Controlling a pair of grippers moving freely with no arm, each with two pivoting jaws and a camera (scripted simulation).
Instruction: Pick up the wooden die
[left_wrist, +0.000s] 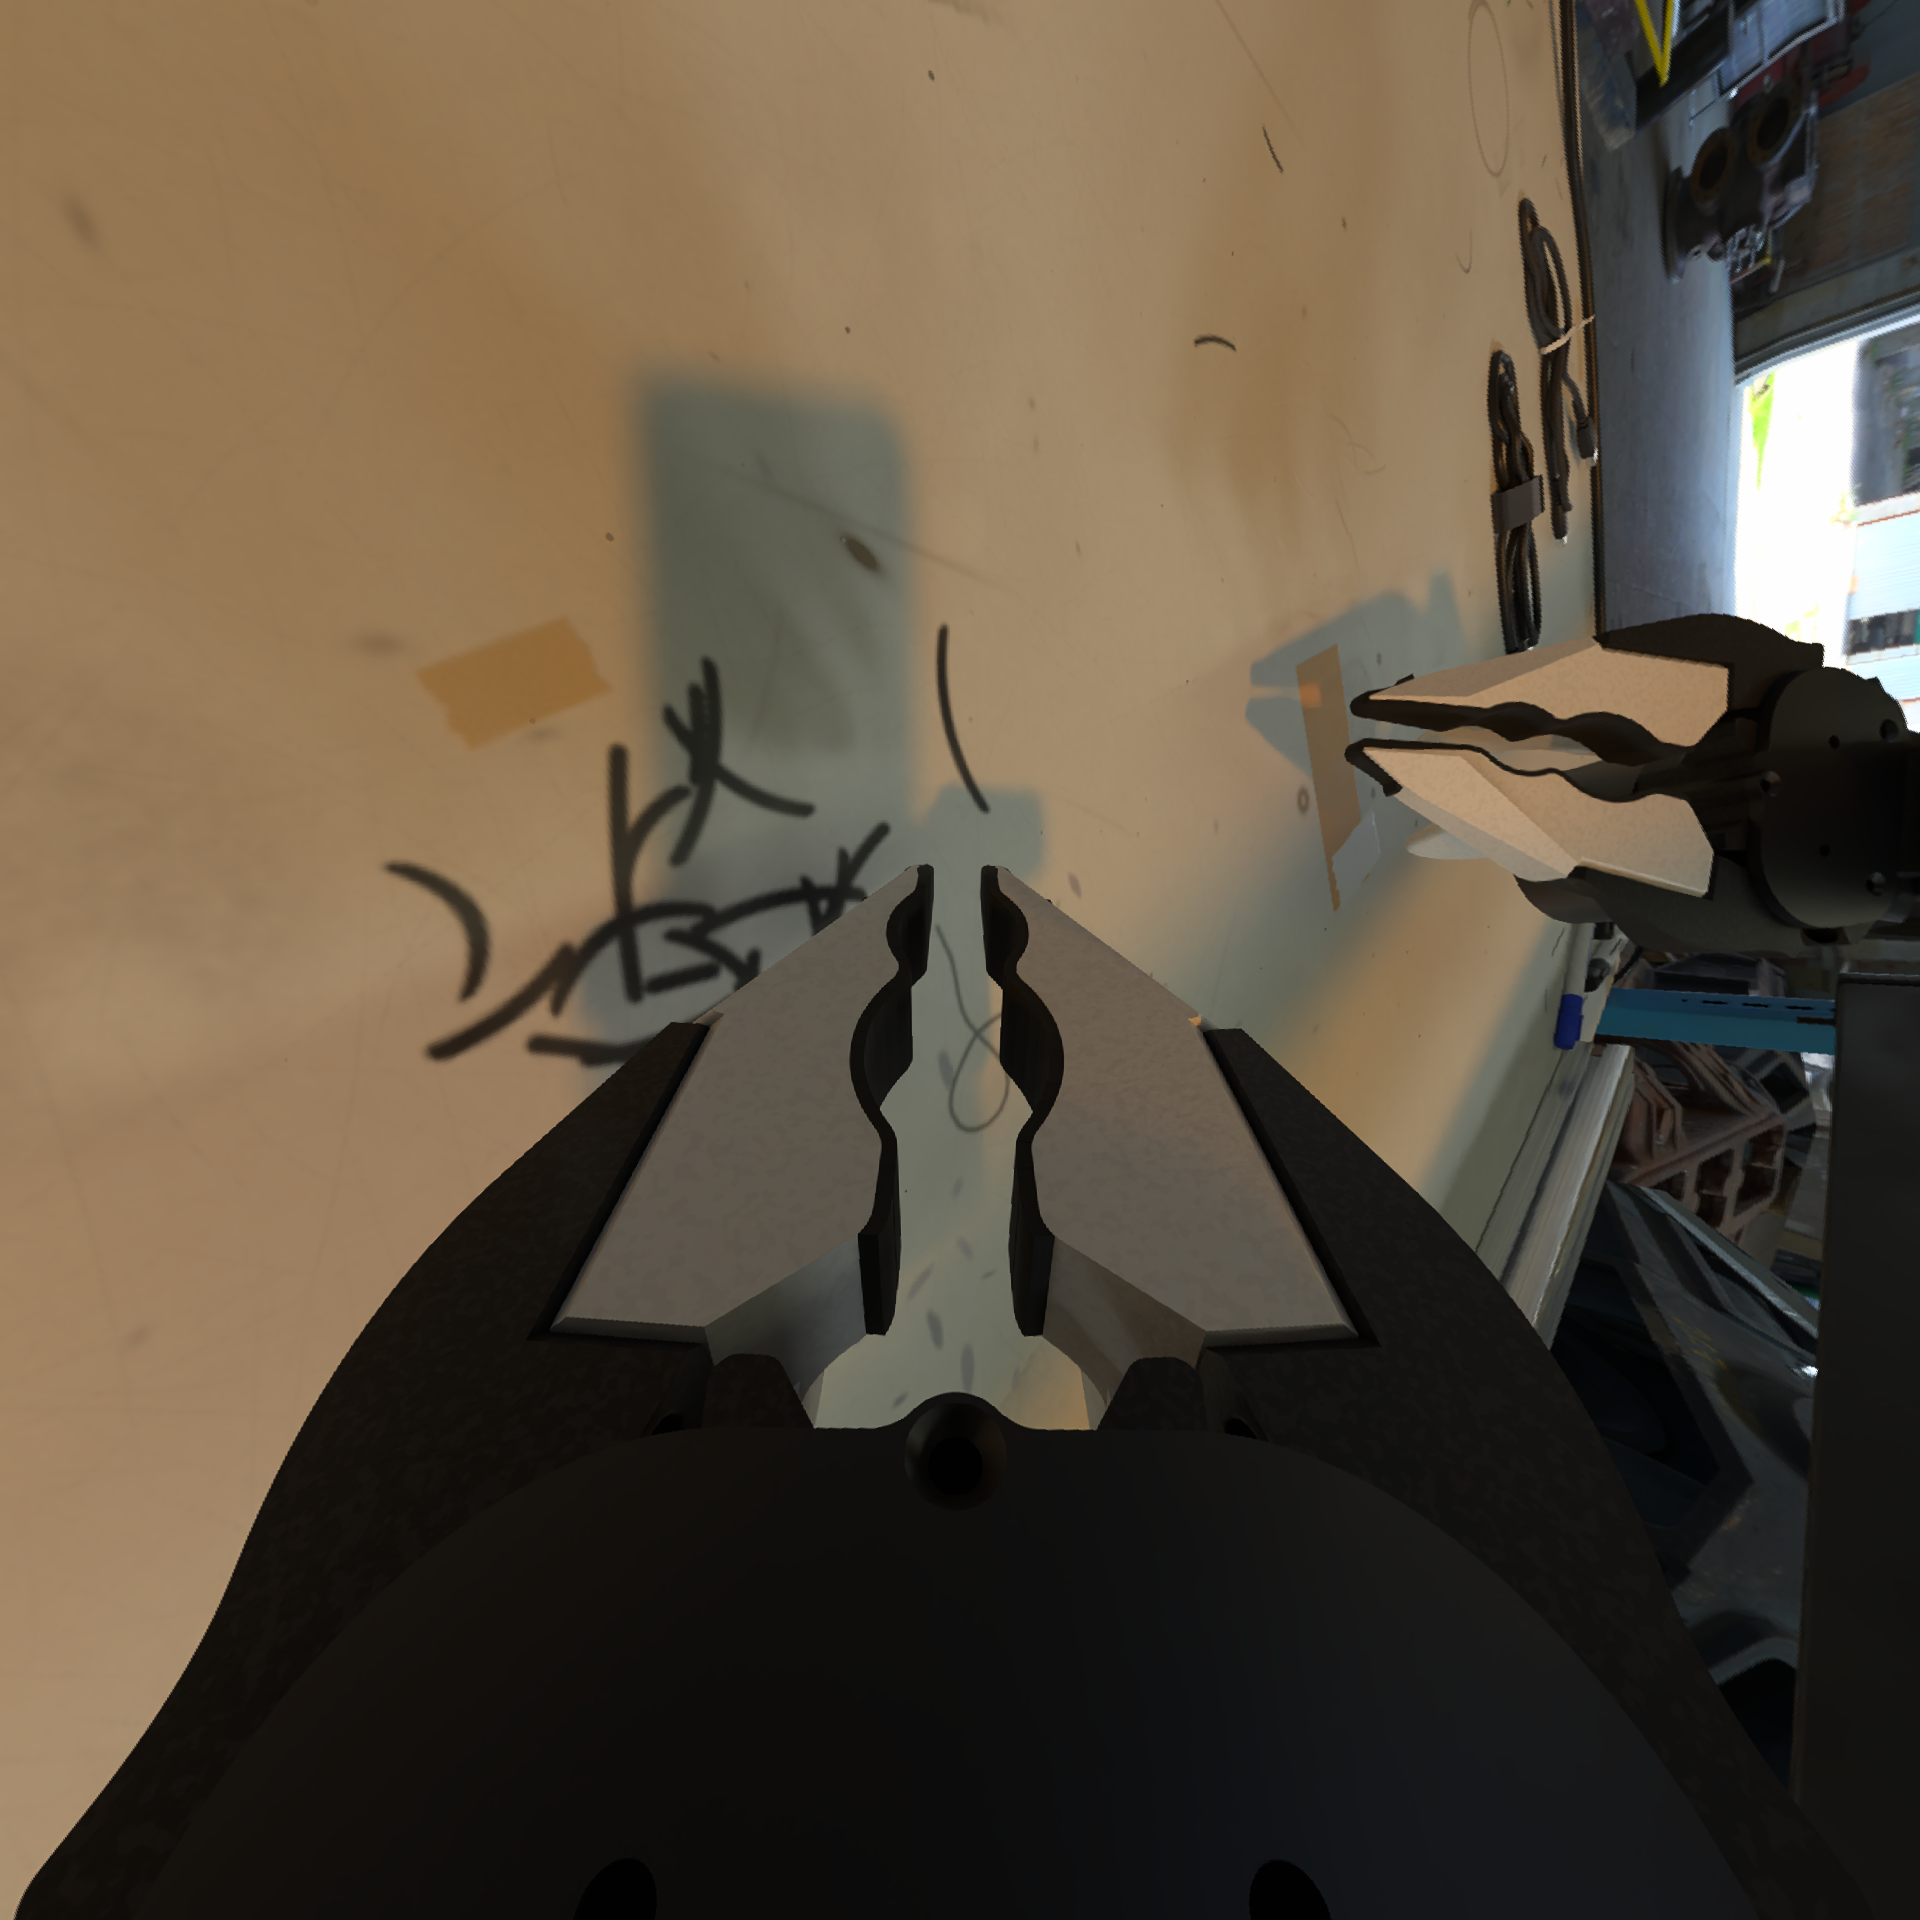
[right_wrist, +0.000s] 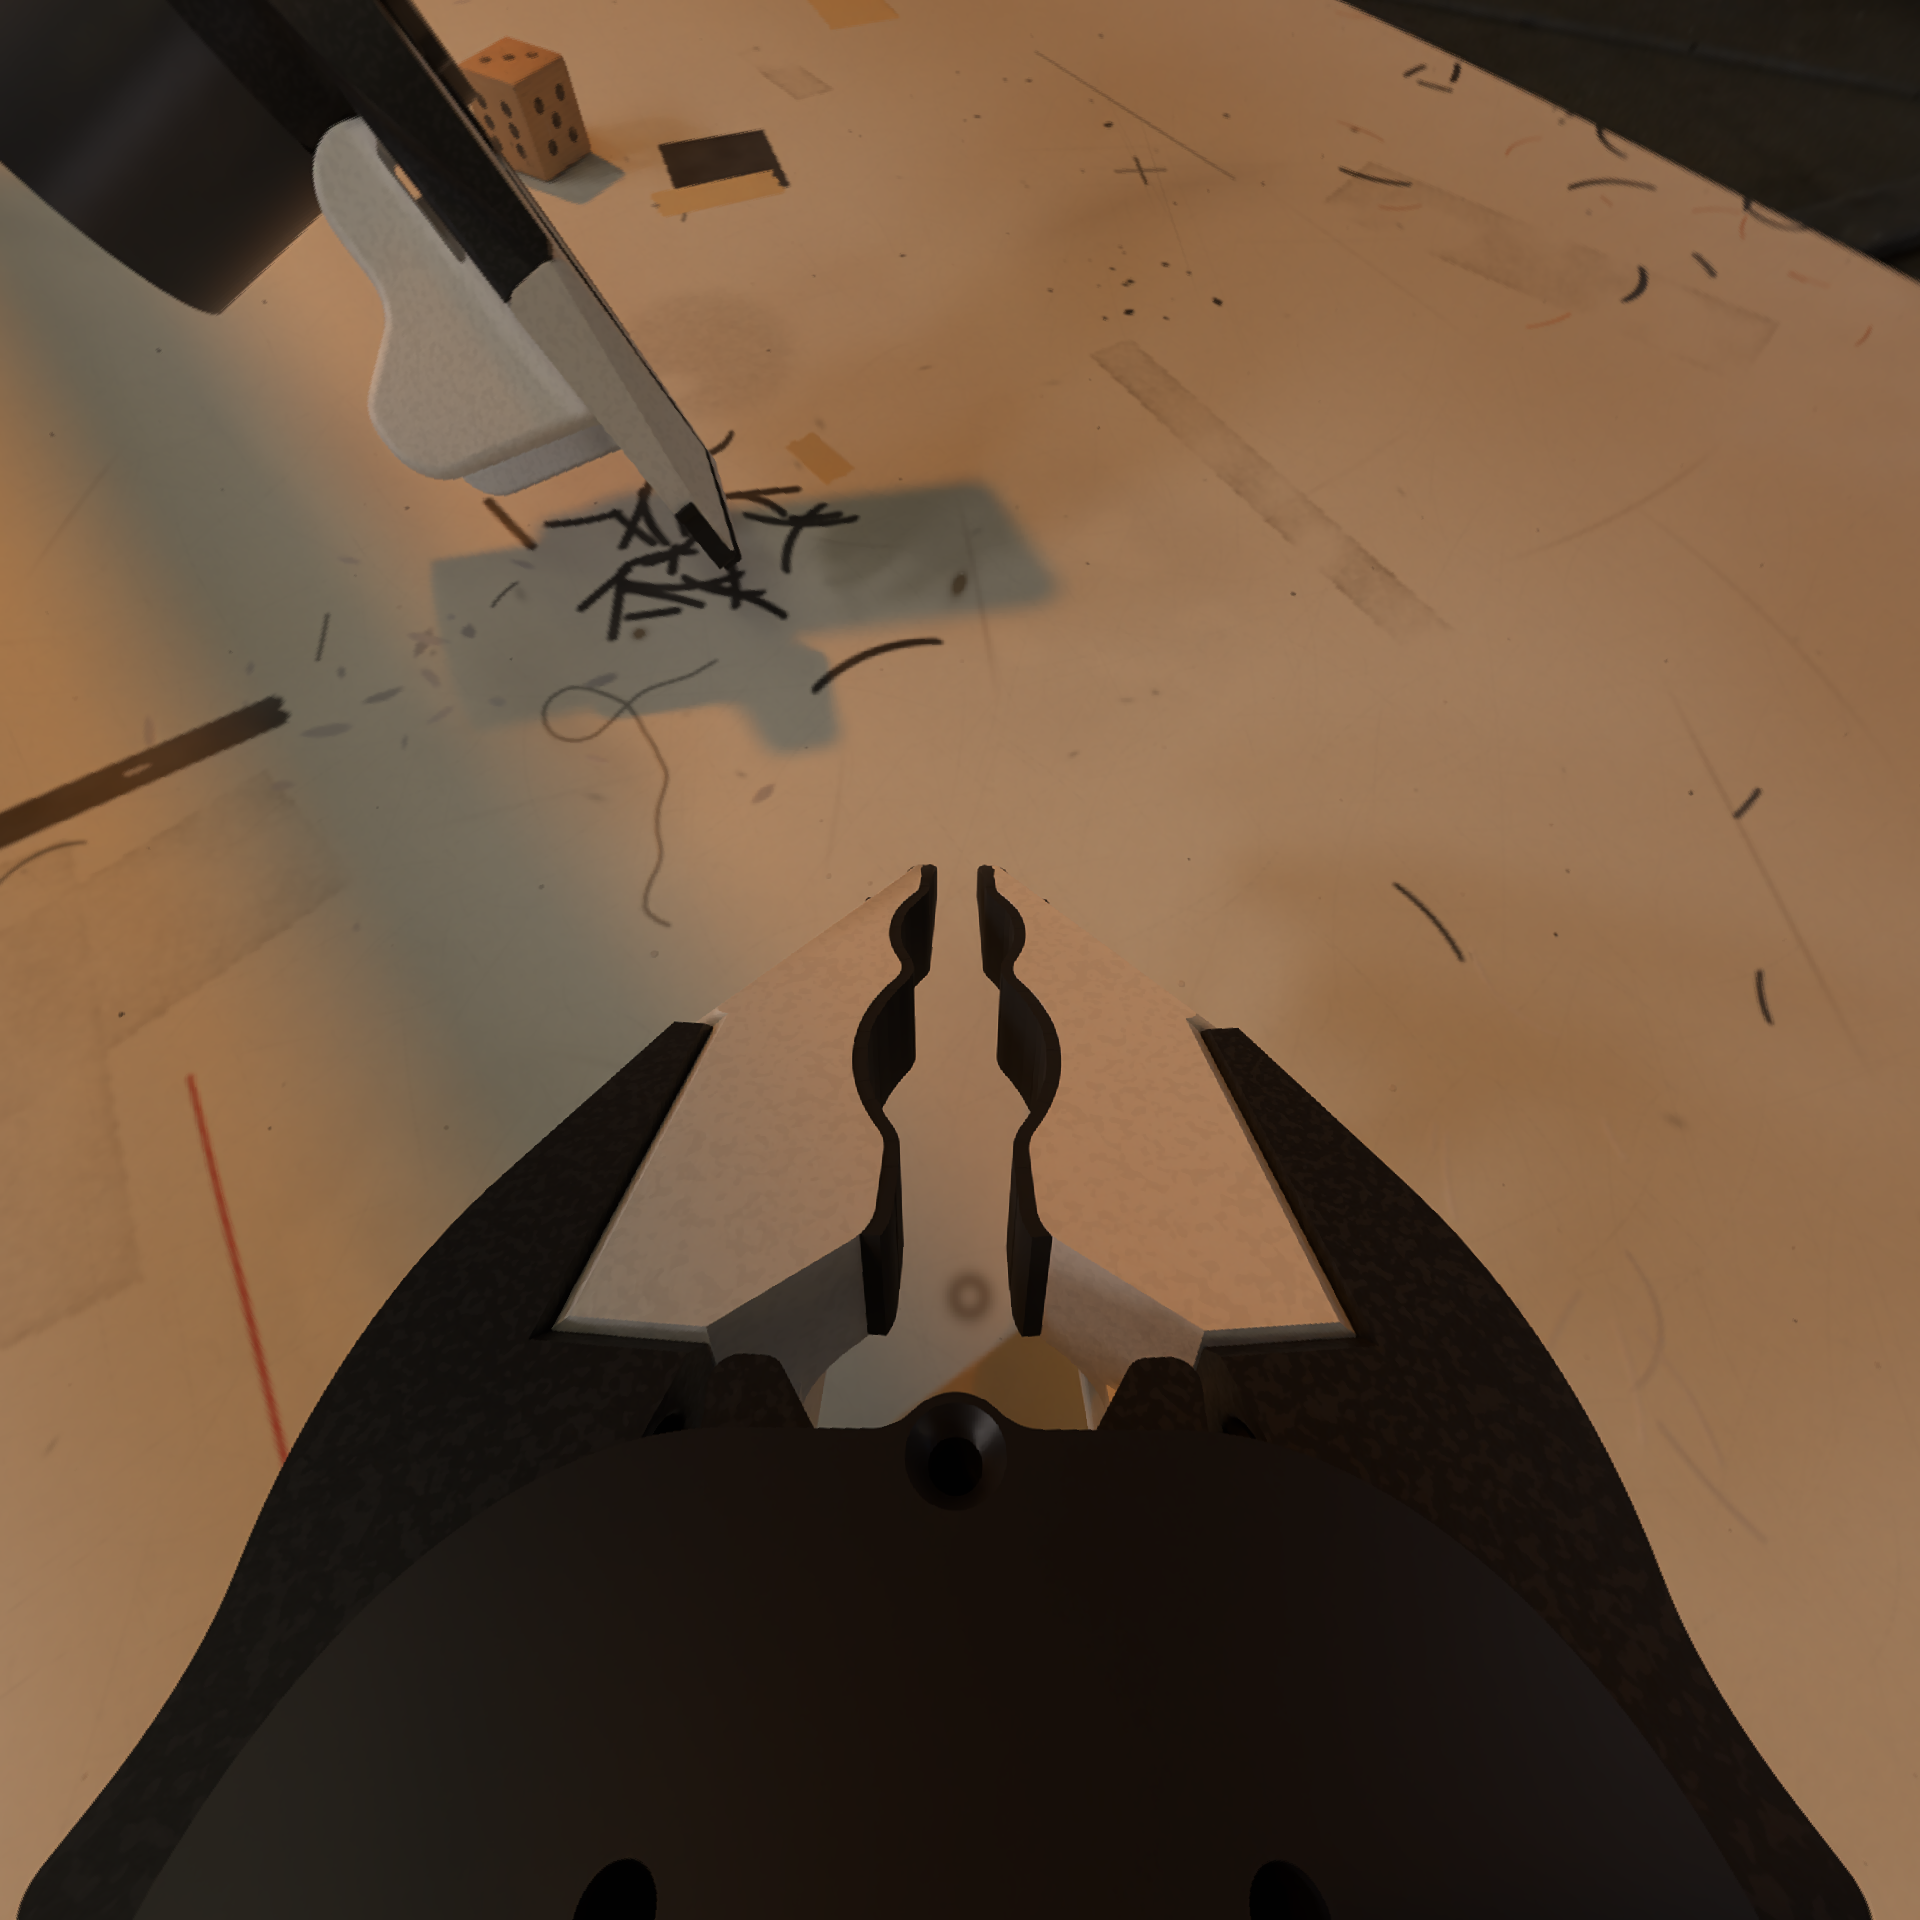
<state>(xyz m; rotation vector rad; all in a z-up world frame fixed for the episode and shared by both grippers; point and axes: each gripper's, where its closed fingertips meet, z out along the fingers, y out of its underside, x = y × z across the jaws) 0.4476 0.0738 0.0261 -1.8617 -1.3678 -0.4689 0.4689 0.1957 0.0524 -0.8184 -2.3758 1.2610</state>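
The wooden die (right_wrist: 525, 109) is a tan cube with dark pips. It sits on the tan tabletop (right_wrist: 1247, 727) at the far upper left of the right wrist view, partly hidden behind my left gripper (right_wrist: 717, 540). It does not show in the left wrist view. My left gripper (left_wrist: 956, 873) points down at the table, its jaws nearly together with only a thin slit, holding nothing. My right gripper (right_wrist: 956, 871) stands the same way, empty, far from the die. It also shows at the right of the left wrist view (left_wrist: 1361, 727).
Black scribbles (right_wrist: 675, 571) mark the table under the left gripper. A black tape patch (right_wrist: 722, 156) lies beside the die. Coiled cables (left_wrist: 1548, 343) lie near the table's edge, with clutter beyond. A dark strip (right_wrist: 145, 758) lies at the left.
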